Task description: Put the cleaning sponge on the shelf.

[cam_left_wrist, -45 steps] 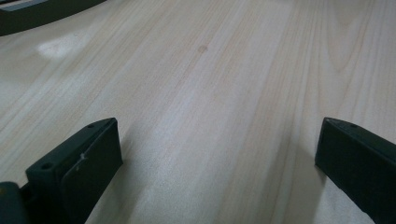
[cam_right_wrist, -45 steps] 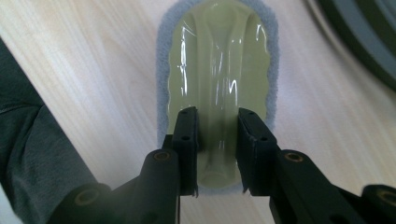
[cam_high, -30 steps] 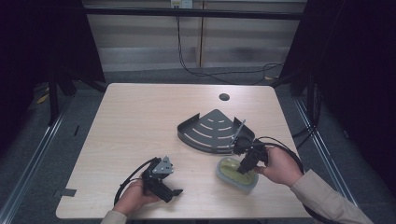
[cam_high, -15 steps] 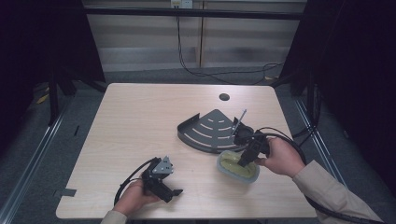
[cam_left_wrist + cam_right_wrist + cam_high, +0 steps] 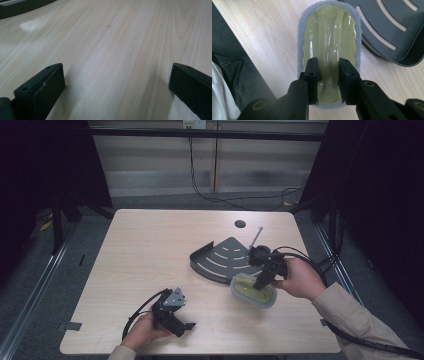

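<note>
A light wooden table carries a dark fan-shaped slotted tray right of its middle. Just in front of the tray, touching its near edge, sits an oval sponge with a grey rim and a glossy yellow-green top. The right gripper, held in the person's right hand, points down with its jaws closed on the sponge's top. Near the front edge, well apart, the left hand holds the left gripper low over the table. A round hole marks the tabletop's far side.
</note>
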{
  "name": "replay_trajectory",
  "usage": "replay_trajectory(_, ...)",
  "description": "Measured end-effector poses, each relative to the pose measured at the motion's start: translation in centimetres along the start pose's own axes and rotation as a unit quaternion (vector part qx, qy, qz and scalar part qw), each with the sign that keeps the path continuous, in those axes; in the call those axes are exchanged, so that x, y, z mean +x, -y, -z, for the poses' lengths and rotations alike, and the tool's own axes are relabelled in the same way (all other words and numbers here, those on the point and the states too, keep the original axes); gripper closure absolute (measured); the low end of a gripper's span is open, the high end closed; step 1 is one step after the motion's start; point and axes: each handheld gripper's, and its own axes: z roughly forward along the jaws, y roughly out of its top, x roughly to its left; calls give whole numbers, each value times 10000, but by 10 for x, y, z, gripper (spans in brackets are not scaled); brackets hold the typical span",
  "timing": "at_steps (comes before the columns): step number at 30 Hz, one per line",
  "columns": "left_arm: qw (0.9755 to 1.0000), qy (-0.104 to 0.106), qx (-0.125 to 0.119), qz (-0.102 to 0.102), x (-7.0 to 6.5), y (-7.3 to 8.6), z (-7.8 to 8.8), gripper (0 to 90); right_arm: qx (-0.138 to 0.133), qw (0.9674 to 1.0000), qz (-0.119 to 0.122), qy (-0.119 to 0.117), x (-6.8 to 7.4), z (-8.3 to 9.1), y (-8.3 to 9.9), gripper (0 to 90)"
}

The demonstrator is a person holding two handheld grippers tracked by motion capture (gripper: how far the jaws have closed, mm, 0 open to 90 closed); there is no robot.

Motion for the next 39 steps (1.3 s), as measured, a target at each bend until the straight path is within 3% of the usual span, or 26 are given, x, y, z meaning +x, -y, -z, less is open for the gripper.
replay_trajectory(18, 10000, 8, 17, -2, 0, 0, 0, 0, -84, 9996, -235, 102, -19, 14, -13, 711)
replay_trajectory(39, 10000, 13, 31, -22, 0, 0, 0, 0, -26, 9982, -485, 342, -38, 13, -29, 710)
